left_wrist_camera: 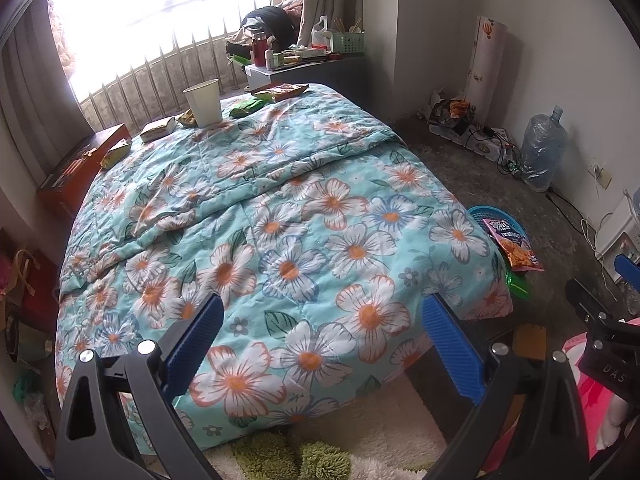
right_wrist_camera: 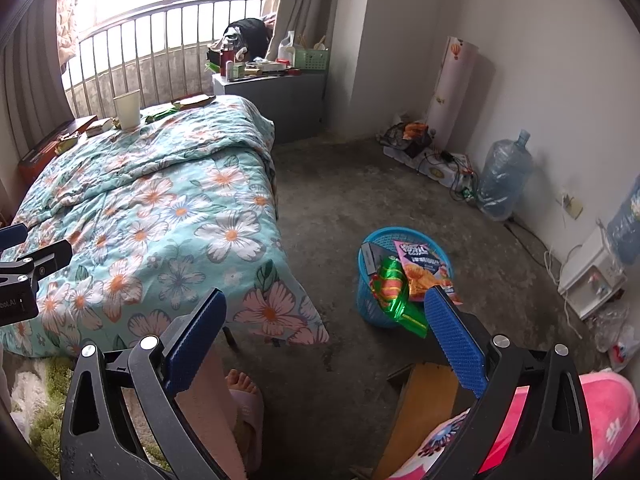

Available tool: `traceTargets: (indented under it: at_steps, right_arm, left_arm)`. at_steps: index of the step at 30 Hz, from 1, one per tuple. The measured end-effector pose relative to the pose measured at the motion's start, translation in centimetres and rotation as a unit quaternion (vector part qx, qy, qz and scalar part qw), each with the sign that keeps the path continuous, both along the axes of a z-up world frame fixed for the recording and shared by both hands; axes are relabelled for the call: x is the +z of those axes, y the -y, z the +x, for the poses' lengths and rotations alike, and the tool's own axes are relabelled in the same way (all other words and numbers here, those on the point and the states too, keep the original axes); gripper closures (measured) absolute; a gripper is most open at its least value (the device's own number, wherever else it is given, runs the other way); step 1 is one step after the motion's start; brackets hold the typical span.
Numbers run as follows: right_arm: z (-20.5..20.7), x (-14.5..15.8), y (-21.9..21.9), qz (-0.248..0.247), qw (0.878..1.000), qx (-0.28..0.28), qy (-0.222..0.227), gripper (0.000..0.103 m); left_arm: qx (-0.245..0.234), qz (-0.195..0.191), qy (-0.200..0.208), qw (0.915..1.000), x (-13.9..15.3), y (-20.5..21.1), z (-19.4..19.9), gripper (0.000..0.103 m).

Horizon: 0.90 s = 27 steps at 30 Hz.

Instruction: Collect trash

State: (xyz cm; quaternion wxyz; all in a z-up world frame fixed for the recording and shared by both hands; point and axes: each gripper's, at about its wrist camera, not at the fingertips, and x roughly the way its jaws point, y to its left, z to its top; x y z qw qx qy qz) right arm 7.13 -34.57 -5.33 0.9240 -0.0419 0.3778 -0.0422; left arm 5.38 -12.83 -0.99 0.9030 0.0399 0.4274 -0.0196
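A blue plastic basket (right_wrist_camera: 374,304) stands on the floor beside the bed, holding a pink snack bag (right_wrist_camera: 424,268), a green and red wrapper (right_wrist_camera: 394,288) and a dark packet. At the far end of the floral quilt (left_wrist_camera: 280,216) sit a white paper cup (left_wrist_camera: 203,102), green wrappers (left_wrist_camera: 246,107), an orange snack bag (left_wrist_camera: 282,91) and small yellow-green packs (left_wrist_camera: 158,129). My left gripper (left_wrist_camera: 322,312) hangs open above the near end of the bed, nothing between its fingers. My right gripper (right_wrist_camera: 324,308) is open over the floor, left of the basket.
A red box (left_wrist_camera: 82,168) lies at the bed's far left. A grey nightstand (right_wrist_camera: 276,104) with clutter stands by the window railing. A large water bottle (right_wrist_camera: 502,180), cables and a power strip line the right wall. A person's slippered foot (right_wrist_camera: 244,396) and a pink cushion (right_wrist_camera: 608,412) are near.
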Motion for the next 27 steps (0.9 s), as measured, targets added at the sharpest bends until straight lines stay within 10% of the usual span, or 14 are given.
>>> traceTargets:
  at_steps: [27]
  right_arm:
    - [0.22, -0.34, -0.34, 0.002, 1.0, 0.006, -0.002, 0.008]
  left_arm:
    - [-0.001, -0.003, -0.005, 1.0, -0.22, 0.11, 0.04, 0.006]
